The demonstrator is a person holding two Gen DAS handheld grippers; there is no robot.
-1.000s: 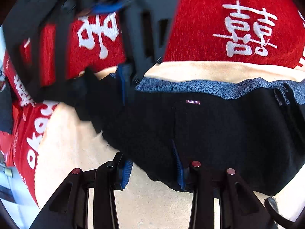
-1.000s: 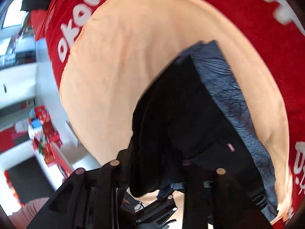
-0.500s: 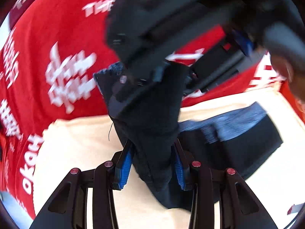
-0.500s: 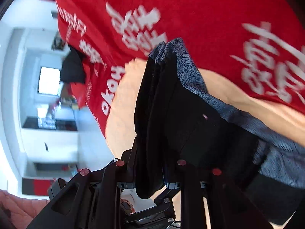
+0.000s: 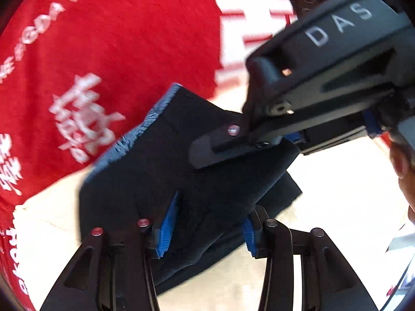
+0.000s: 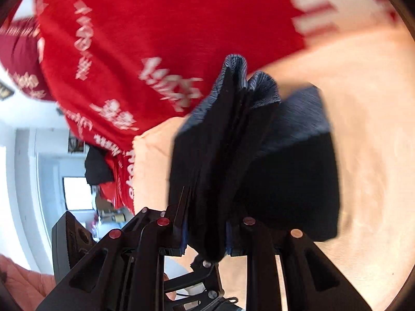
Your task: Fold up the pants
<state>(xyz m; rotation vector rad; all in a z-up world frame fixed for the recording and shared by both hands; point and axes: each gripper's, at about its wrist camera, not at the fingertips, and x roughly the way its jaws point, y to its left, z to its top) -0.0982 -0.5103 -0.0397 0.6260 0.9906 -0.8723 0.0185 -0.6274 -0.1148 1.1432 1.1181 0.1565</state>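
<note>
The black pants [image 5: 166, 160] with a blue-grey waistband [image 5: 135, 134] are lifted and partly doubled over above a cream cloth [image 5: 337, 194]. My left gripper [image 5: 207, 226] is shut on a thick fold of the black fabric between its blue pads. My right gripper [image 6: 207, 229] is shut on the bunched edge of the pants [image 6: 285, 176], whose waistband [image 6: 303, 114] fans out ahead of it. In the left wrist view the right gripper's black body [image 5: 324, 83] reaches in from the upper right with its tips on the same fabric.
A red blanket with white characters [image 5: 103, 51] lies beyond the cream cloth [image 6: 363, 103]. In the right wrist view a white room with a window [image 6: 77, 194] shows at the left. A hand [image 5: 404, 160] is at the right edge.
Both grippers have lifted the pants off the cream cloth and swung them over, doubling the fabric. The waistband has gone from lying flat to standing up and fanned. Both views have rotated.
</note>
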